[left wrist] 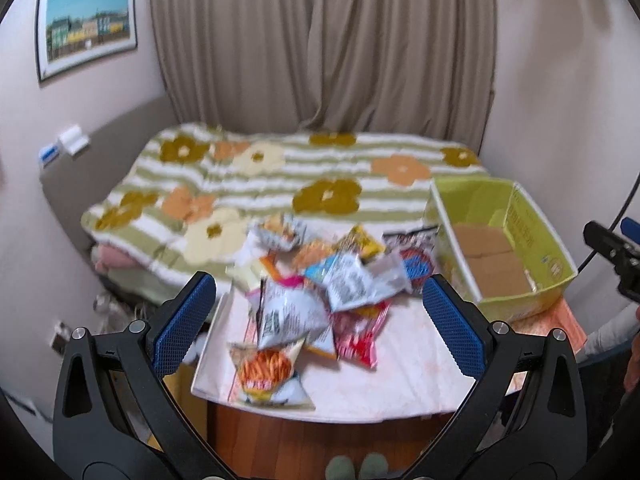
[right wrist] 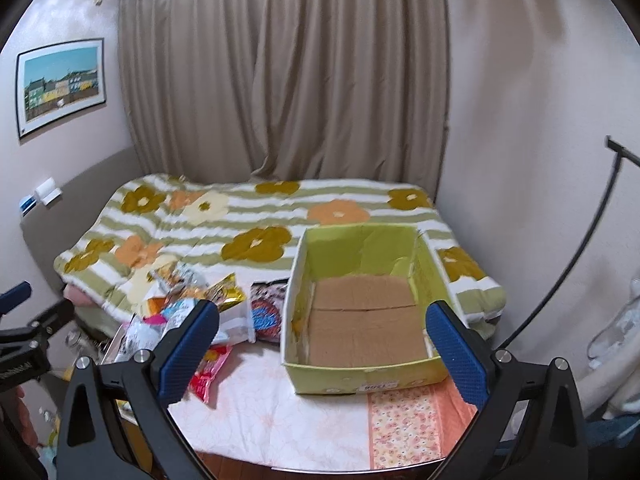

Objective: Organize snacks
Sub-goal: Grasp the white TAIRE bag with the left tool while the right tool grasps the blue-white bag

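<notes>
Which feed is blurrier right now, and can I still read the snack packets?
Left wrist view: motion blur smears the pile of foil snack packets, so print is unreadable; the blue-padded fingers stay sharp. Right wrist view: softer blur, the empty green cardboard box is clear enough. Both show fisheye bending at the edges; lighting is even, without glare.

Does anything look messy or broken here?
Yes. The snack packets lie in a jumbled heap on the table, overlapping at all angles, and one hangs over the near edge. The green box beside them holds no snacks, and its inner lining looks torn and creased.
</notes>
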`<action>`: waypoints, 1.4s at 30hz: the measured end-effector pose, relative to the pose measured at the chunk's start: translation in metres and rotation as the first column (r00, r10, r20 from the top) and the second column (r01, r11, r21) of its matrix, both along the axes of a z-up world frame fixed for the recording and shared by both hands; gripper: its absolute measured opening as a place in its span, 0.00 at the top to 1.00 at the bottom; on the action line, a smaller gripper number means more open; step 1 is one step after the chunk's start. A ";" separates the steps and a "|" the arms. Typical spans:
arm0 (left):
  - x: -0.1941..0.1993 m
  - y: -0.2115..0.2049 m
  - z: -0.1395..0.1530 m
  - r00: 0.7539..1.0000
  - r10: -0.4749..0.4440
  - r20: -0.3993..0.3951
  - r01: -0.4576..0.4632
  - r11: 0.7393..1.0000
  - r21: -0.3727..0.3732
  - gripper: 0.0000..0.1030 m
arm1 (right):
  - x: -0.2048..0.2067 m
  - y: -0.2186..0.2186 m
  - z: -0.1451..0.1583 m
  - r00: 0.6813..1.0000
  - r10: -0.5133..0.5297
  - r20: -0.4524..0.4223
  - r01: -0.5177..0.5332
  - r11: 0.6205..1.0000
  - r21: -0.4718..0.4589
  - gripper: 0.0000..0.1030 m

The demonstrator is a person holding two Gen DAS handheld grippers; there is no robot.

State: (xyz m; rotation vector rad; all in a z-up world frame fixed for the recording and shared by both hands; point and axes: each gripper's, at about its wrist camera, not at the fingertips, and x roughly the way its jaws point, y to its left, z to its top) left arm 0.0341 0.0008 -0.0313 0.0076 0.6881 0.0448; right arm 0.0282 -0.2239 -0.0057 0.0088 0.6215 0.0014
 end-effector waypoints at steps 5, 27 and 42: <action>0.016 0.018 -0.036 0.992 0.054 -0.112 -0.061 0.997 -0.054 0.00 | 0.034 0.020 -0.026 0.980 0.175 -0.089 -0.172 0.984 0.047 0.00; 0.130 0.029 -0.170 0.898 0.077 -0.433 -0.062 0.997 0.049 0.00 | 0.212 0.121 -0.156 0.736 0.486 -0.472 -0.388 0.873 0.295 0.00; 0.150 0.036 -0.215 0.859 0.061 -0.509 -0.016 0.996 0.093 0.02 | 0.247 0.144 -0.211 0.608 0.539 -0.583 -0.327 0.839 0.434 0.00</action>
